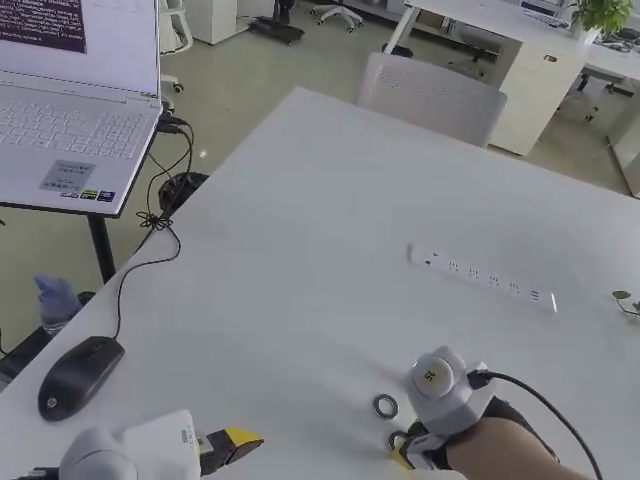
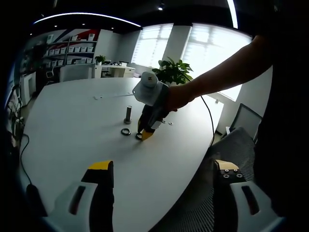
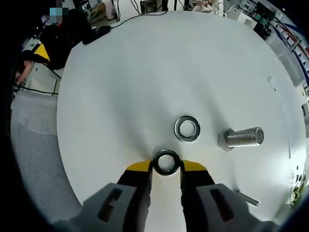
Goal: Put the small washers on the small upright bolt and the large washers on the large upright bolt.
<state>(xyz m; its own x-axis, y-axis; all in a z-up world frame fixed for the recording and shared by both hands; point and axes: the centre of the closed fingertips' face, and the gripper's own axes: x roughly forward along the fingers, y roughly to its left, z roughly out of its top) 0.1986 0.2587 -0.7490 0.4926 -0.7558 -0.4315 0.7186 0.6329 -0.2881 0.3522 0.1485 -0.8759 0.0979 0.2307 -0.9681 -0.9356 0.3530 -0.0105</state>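
R gripper (image 3: 166,166) pinches lg washer (image 3: 165,157), flat on table (image 3: 120,72), near lg bolt (image 3: 240,137). 2nd washer (image 3: 187,129) just beside bolt, betw it & pinched one. L gripper (image 2: 161,169) jaws spread wide, well apart from bolt.

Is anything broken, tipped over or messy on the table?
Nothing stands out. The big bolt stands upright, a loose washer lies flat beside it on the white table, and the right gripper has its fingers closed on a second washer. No spills or damage show.
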